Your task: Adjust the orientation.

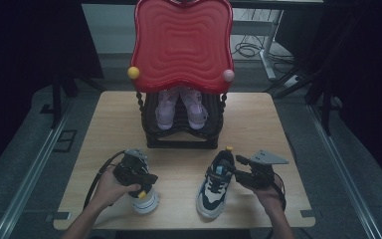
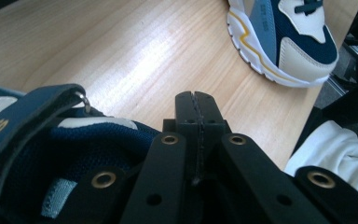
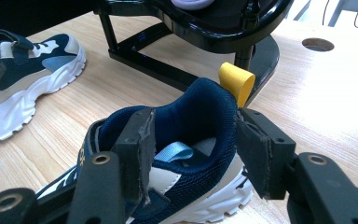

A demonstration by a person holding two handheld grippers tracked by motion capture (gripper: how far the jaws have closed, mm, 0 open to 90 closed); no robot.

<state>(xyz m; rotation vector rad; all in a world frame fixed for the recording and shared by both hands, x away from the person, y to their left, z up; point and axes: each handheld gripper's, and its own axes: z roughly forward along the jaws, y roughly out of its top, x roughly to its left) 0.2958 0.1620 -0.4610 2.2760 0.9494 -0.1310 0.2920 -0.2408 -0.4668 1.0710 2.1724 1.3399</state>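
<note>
Two navy, white and beige sneakers lie on the wooden table (image 1: 258, 119). My left gripper (image 1: 142, 185) hangs over the heel of the left sneaker (image 1: 148, 203); in the left gripper view its jaws (image 2: 196, 105) are shut, pressed together with nothing seen between them, just above that sneaker's navy collar (image 2: 51, 140). My right gripper (image 1: 230, 167) is at the heel of the right sneaker (image 1: 213, 191). It stands open (image 3: 196, 144), one jaw over the shoe's opening and the other outside the heel (image 3: 200, 112), beside the yellow pull tab (image 3: 236, 81).
A black shoe rack (image 1: 179, 142) stands at mid-table holding a pair of pink shoes (image 1: 179, 107), with a red wavy panel (image 1: 181, 42) above it. The rack's base (image 3: 168, 65) is close behind the right sneaker. The table's front edge is near both hands.
</note>
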